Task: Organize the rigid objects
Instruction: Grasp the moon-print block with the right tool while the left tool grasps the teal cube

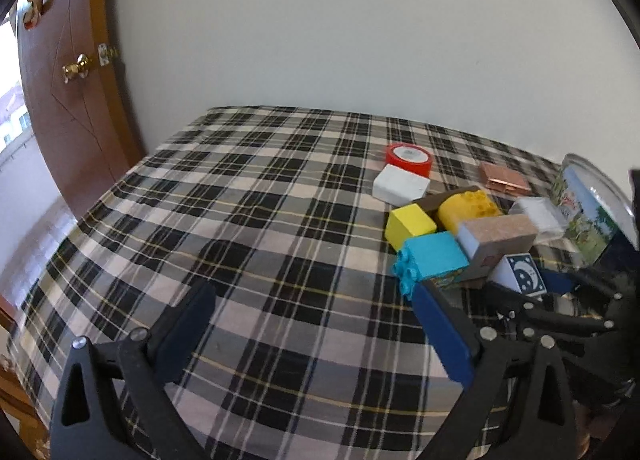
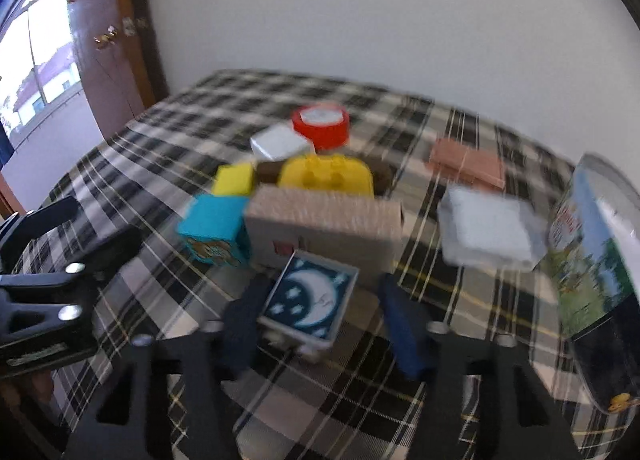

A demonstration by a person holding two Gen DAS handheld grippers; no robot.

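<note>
Right wrist view: right gripper (image 2: 320,324) straddles the small dark-blue moon-printed cube (image 2: 310,300) without clamping it, in front of the clutter toward the checked cloth's (image 2: 160,148) right edge; left gripper (image 1: 316,320), released, sits farther off.

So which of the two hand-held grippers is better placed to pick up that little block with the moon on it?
The right hand-held gripper. The moon block already sits between its fingers, though the blur hides whether they press it. The left hand-held gripper is open over bare checked cloth, with the block off beside it.
</note>
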